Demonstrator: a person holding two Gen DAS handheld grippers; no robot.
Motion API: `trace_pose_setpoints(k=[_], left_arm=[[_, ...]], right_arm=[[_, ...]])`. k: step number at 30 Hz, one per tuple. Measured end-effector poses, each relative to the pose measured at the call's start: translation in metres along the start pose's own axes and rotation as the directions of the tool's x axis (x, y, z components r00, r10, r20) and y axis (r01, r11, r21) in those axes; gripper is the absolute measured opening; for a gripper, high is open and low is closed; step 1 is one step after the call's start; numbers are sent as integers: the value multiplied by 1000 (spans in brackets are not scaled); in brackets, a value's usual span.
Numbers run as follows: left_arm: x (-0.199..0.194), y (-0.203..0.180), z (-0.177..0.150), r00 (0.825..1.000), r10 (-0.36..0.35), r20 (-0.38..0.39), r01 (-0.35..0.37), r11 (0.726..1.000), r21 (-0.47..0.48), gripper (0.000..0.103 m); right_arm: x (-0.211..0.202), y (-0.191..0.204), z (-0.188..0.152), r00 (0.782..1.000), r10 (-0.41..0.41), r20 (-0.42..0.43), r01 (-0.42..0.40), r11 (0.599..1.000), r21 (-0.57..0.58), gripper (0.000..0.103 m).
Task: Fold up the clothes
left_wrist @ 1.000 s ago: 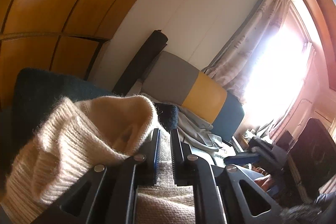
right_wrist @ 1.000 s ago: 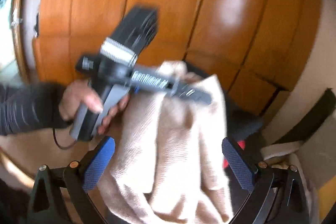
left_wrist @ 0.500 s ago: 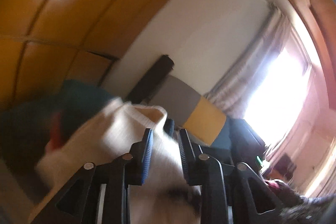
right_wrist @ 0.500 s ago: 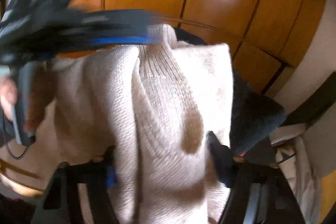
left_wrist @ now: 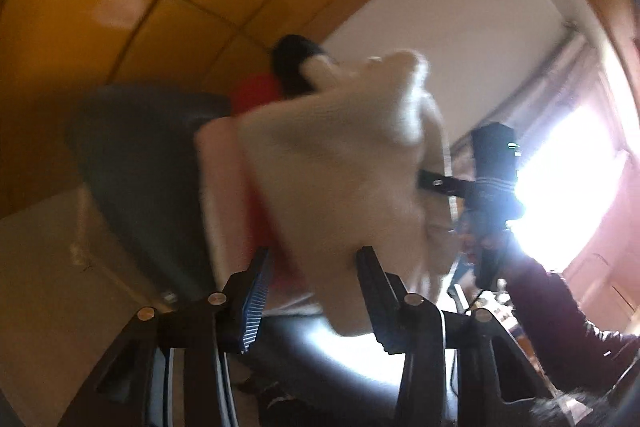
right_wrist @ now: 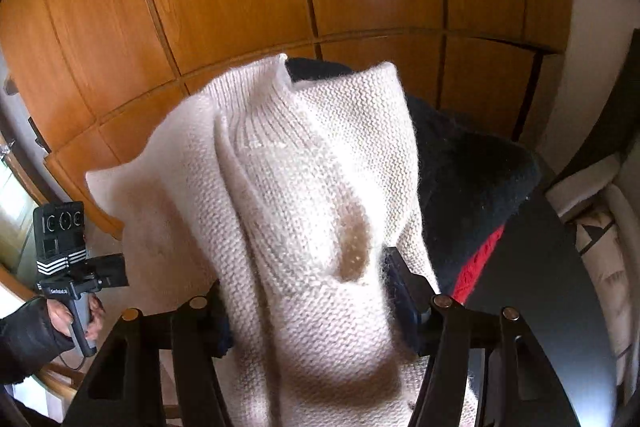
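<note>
Right wrist view: our right gripper [right_wrist: 308, 311] clamps the cream sweater [right_wrist: 304, 187]; the left gripper [left_wrist: 312, 291], jaws just opening, holds nothing. We should keep edges aligned.

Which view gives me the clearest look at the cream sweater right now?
The right wrist view: the cream sweater fills the frame sharply, knit and collar ribbing visible, bunched between the right gripper pads. The left wrist view shows it blurred, backlit by the window.

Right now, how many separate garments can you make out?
3. Cream sweater clamped in the right gripper; dark knit behind it at right; red knit poking out beneath the dark one. More may be hidden underneath.
</note>
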State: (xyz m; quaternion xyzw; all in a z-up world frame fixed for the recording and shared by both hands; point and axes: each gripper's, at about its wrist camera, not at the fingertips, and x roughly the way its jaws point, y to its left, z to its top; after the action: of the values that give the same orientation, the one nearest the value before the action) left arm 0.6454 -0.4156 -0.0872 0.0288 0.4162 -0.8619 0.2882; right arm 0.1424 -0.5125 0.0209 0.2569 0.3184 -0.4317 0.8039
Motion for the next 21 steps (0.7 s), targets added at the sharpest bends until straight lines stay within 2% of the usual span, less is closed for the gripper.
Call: trace_pose_setpoints(k=[3, 5, 6, 7, 9, 11, 14, 17, 19, 21], left_arm=[[8, -7, 5, 999, -39, 24, 39, 999, 4, 50], [12, -10, 7, 999, -15, 31, 15, 1000, 12, 51], [14, -13, 11, 1000, 0, 30, -1, 1000, 12, 45], [15, -15, 15, 1000, 10, 28, -10, 1000, 9, 31], [12, -24, 21, 999, 13, 37, -14, 1000, 27, 25], [7, -40, 31, 998, -2, 58, -3, 997, 72, 22], [-3, -71, 58, 990, -69, 120, 51, 988, 144, 21], [0, -107, 103, 981, -116, 153, 74, 964, 254, 21], [17, -122, 136, 986, -75, 147, 27, 951, 308, 21], [41, -129, 170, 992, 2, 128, -46, 938, 344, 20]], right_arm=[[3, -3, -4, 1000, 5, -1, -5, 1000, 12, 66], [5, -6, -6, 1000, 7, -2, -7, 1000, 21, 67], [6, -6, -6, 1000, 7, -3, -7, 1000, 23, 67], [6, -6, -7, 1000, 6, -3, -6, 1000, 18, 67], [6, -2, -9, 1000, -6, 0, 6, 1000, 3, 64], [4, 1, -11, 1000, -18, 8, 18, 1000, -6, 52], [-5, 1, -11, 999, -6, 42, 5, 1000, 29, 38], [-18, 7, -5, 997, 35, 76, -38, 999, 36, 36], [-24, 3, 1, 993, 49, 108, -56, 996, 64, 36], [-20, -8, 5, 993, 4, 121, -20, 992, 126, 36]])
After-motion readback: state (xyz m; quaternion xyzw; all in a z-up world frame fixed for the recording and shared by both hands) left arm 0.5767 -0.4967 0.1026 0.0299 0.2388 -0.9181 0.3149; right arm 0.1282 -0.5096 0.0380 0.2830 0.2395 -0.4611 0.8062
